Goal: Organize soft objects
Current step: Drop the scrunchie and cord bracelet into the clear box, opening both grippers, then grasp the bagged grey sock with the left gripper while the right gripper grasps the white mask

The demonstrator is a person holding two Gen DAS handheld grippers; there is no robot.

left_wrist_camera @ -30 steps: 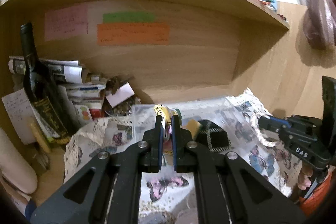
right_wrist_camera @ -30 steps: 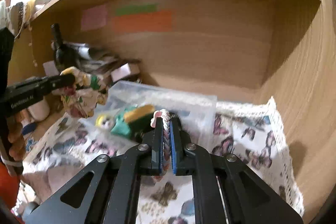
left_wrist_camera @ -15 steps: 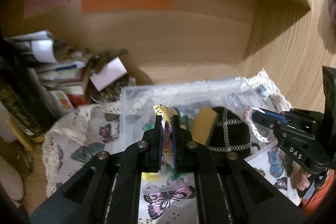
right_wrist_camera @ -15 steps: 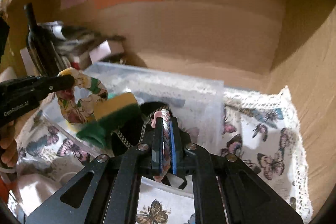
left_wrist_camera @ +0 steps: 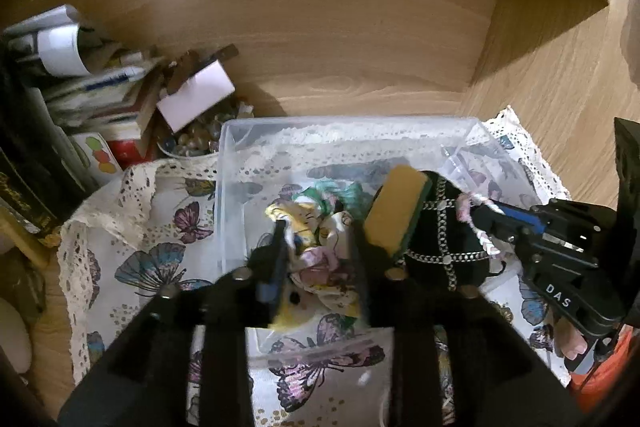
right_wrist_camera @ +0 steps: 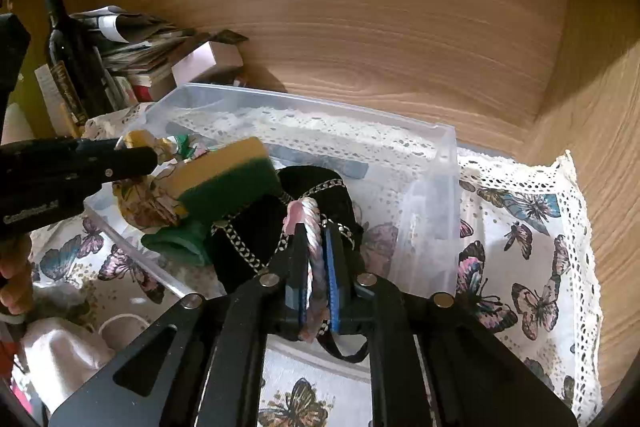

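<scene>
Left gripper (left_wrist_camera: 316, 239) jaws are noted to have just been opening; the floral scrunchie (left_wrist_camera: 320, 263), pinched tight a second ago, now lies loose between the parted pads, inside the clear plastic bin (left_wrist_camera: 240, 131). Release is judged essentially done. Right gripper (right_wrist_camera: 316, 251), on the right of the bin, is seen clamped on the pink-and-white braided band (right_wrist_camera: 312, 227), held over the black chain-trimmed pouch (right_wrist_camera: 248, 227); its jaws have eased only slightly. The yellow-green sponge (right_wrist_camera: 228, 179) rests in the bin, between scrunchie and pouch. Band drop is judged the remaining step.
</scene>
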